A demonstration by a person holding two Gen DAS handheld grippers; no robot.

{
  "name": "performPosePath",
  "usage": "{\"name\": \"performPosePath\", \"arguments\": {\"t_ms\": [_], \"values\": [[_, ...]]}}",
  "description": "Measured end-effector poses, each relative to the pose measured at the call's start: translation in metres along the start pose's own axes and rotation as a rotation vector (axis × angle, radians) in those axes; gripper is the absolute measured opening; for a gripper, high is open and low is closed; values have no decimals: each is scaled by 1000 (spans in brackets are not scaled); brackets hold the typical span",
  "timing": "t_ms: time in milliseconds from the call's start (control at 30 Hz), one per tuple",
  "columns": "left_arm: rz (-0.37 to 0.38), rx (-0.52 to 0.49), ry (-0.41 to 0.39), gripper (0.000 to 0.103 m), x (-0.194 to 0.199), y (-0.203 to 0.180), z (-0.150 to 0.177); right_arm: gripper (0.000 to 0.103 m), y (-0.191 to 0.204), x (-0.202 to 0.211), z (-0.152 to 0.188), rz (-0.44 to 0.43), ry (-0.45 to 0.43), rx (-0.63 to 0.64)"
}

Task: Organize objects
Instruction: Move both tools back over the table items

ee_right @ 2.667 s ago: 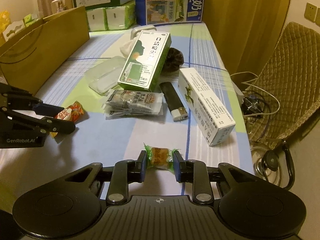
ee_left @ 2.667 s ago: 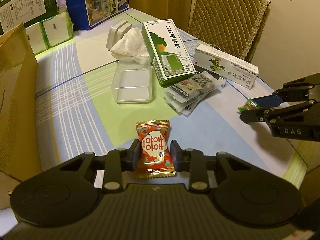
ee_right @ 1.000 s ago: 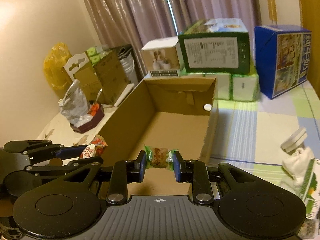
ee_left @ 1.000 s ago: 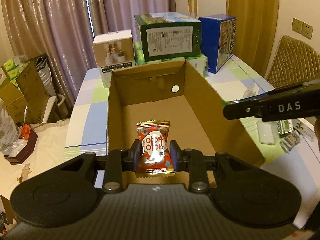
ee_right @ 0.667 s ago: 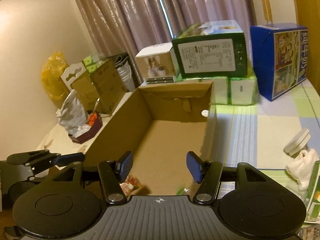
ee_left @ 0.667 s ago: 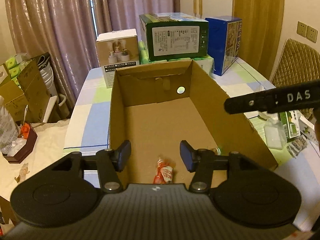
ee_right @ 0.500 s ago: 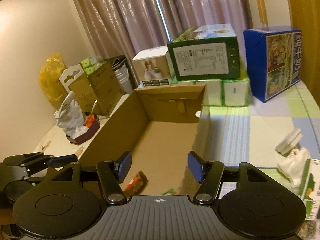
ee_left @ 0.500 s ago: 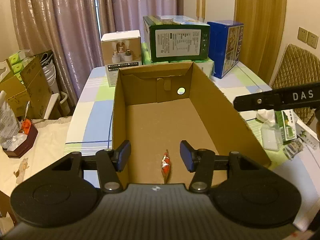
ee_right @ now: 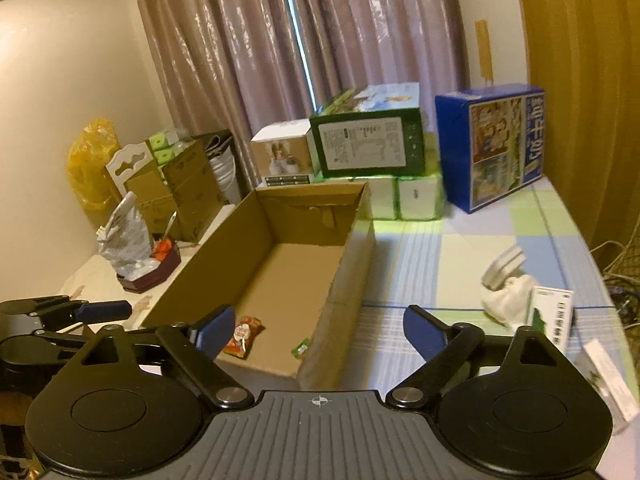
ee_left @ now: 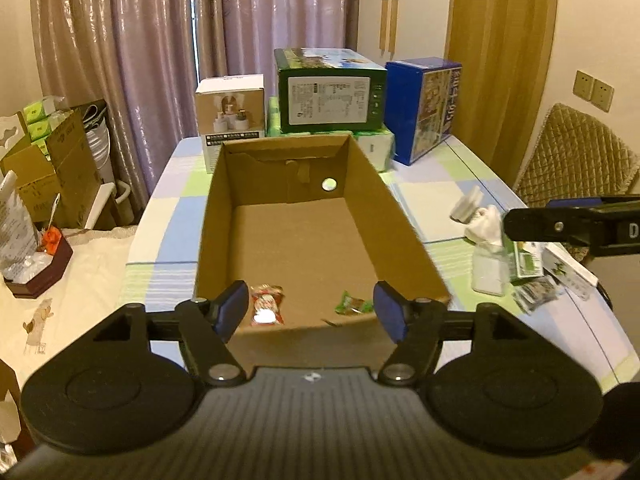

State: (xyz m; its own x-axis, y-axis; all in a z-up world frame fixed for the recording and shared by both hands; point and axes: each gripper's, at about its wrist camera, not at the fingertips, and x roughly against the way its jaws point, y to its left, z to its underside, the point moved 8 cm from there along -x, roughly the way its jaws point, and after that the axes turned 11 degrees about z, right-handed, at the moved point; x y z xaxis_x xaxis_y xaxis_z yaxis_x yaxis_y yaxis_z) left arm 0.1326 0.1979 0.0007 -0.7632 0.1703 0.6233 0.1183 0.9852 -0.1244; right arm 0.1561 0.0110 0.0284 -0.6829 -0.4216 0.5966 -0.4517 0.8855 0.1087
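Far left, off the counter's edge: a dark tray [ee_left: 38, 276] of clutter on a cream cloth, stacked brown cartons [ee_left: 52, 168] against mauve curtains [ee_left: 160, 40]. Centre: left hand-held gripper [ee_left: 308, 312] spread wide and empty over the near end of an open cardboard box [ee_left: 404, 240], a red candy [ee_left: 266, 310] and a green candy [ee_left: 352, 306] lying apart on its floor near the front wall; right hand-held gripper [ee_right: 316, 330] likewise wide open, holding nothing, above the box's right wall. Right, on the checked counter [ee_right: 440, 264]: white cloth [ee_right: 510, 300], green spray carton [ee_right: 550, 318], blue milk carton [ee_right: 504, 144] at the back, quilted chair [ee_left: 576, 160] beyond.
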Motion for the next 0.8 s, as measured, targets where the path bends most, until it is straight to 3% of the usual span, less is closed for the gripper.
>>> {"name": "performPosePath", "arguments": {"t_ms": [333, 667, 800], "values": [[26, 4, 0, 84, 22, -38, 16, 101, -26, 47, 25, 36, -7, -17], [60, -17, -13, 102, 29, -71, 23, 101, -68, 83, 41, 108, -36, -58], [69, -30, -6, 102, 27, -82, 25, 101, -87, 94, 51, 141, -35, -72]]}}
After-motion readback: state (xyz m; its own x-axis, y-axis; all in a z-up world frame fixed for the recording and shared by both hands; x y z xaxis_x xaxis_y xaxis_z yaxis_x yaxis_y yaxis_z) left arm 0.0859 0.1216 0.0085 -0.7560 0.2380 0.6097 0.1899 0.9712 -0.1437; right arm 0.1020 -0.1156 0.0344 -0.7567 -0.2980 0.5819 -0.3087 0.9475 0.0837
